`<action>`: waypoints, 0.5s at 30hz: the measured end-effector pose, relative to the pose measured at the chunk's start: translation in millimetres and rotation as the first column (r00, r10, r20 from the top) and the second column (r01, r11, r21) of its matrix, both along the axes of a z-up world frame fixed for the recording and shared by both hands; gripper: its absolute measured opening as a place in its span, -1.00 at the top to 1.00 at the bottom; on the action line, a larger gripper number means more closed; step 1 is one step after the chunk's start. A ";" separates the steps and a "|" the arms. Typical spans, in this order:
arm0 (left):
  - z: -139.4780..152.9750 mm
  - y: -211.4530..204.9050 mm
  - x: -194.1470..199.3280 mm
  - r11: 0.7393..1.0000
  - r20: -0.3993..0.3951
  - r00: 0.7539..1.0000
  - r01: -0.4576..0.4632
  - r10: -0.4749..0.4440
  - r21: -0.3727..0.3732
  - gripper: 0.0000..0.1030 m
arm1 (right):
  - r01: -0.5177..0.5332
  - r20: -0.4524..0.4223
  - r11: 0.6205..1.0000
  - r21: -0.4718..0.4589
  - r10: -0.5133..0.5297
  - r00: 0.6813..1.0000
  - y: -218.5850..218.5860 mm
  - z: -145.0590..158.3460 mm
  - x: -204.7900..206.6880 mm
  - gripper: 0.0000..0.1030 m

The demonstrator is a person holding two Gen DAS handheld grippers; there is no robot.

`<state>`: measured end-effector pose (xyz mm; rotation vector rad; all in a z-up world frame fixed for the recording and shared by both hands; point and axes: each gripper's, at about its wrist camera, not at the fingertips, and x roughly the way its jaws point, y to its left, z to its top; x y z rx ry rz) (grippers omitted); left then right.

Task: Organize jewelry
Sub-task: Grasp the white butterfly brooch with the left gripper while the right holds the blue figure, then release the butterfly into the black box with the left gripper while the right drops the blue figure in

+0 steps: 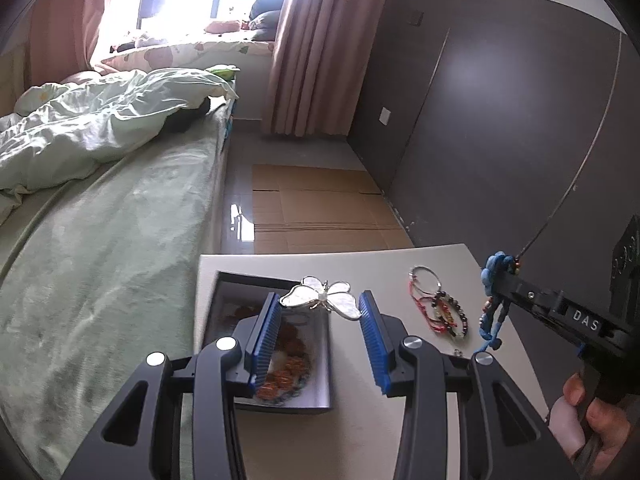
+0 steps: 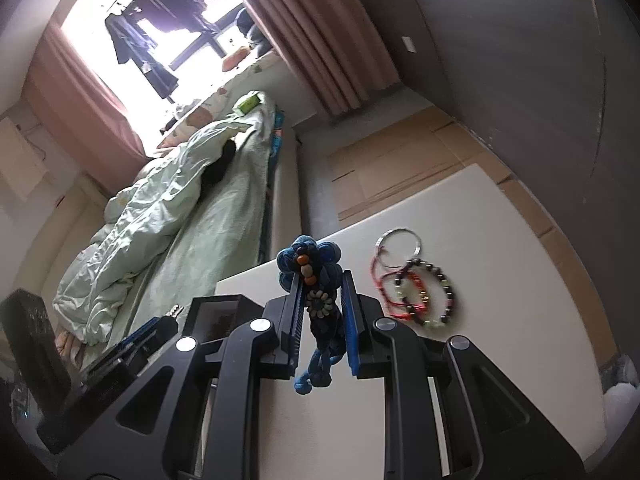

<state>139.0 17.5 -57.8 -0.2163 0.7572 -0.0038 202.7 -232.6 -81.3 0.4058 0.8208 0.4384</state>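
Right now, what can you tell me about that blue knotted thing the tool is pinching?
The blue cord ornament looks like braided fabric rope. A flower-shaped knot tops it, brown and orange beads run down its middle to a small round beaded disc, and looped tails hang below. The right gripper is shut on it, holding it upright above the white table.

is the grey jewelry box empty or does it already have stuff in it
Not empty. The open grey box on the white table already holds orange-brown beaded pieces, seen in the left wrist view. How full it is cannot be told; the left gripper hides part.
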 end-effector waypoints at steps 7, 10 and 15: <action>-1.2 27.9 0.3 0.999 -0.032 0.999 -0.017 0.015 -0.033 0.25 | -0.048 0.020 0.999 0.016 0.047 0.999 20.5 1.6 -3.8 0.63; -7.7 33.2 4.2 0.998 -0.054 0.998 -0.022 0.019 -0.063 0.24 | -0.063 0.020 0.998 0.026 0.062 0.998 28.7 0.5 -4.1 0.63; -14.4 45.5 7.1 0.995 -0.068 0.996 -0.057 0.051 -0.085 -0.31 | -0.090 0.023 0.996 0.028 0.089 0.996 46.7 -1.8 -5.1 0.63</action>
